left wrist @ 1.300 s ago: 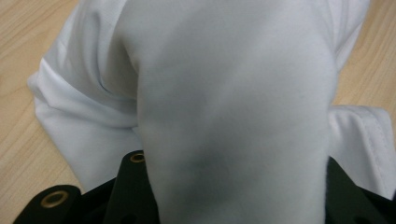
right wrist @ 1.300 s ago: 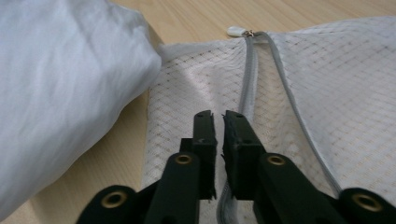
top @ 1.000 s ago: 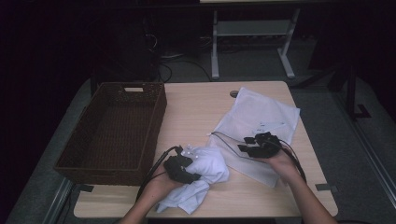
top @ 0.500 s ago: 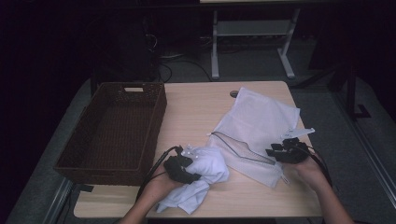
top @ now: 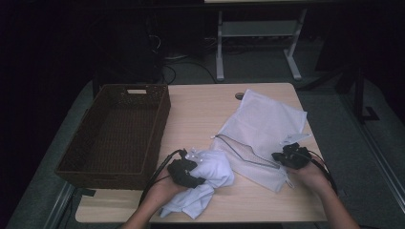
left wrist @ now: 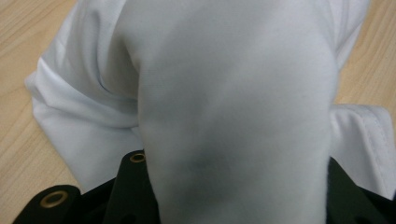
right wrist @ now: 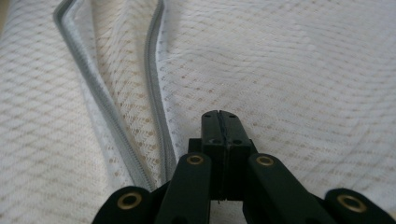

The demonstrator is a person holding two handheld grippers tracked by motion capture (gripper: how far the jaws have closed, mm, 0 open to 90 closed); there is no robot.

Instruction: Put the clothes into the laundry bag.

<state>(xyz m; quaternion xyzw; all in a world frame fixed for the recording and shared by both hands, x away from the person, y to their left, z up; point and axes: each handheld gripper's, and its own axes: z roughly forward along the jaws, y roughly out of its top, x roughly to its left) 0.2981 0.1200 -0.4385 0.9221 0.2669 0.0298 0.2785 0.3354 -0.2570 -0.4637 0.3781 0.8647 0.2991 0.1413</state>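
The right gripper [right wrist: 219,116] has just closed, jaws pressed together with nothing visible between, over the white mesh zip bag [top: 267,129] by the desk's right edge. The left gripper [top: 184,172] clamps a crumpled white cloth garment [top: 210,171] near the front edge, beside the dark wicker basket [top: 114,133].

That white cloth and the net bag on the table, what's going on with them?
A person at the table works with a gripper in each hand. The left gripper is clamped on a bunched white cloth. The right gripper sits on a white mesh laundry bag near its open zipper; its jaws have just been closing and now meet, though whether mesh is pinched between them is unclear. A brown wicker basket stands at the left.
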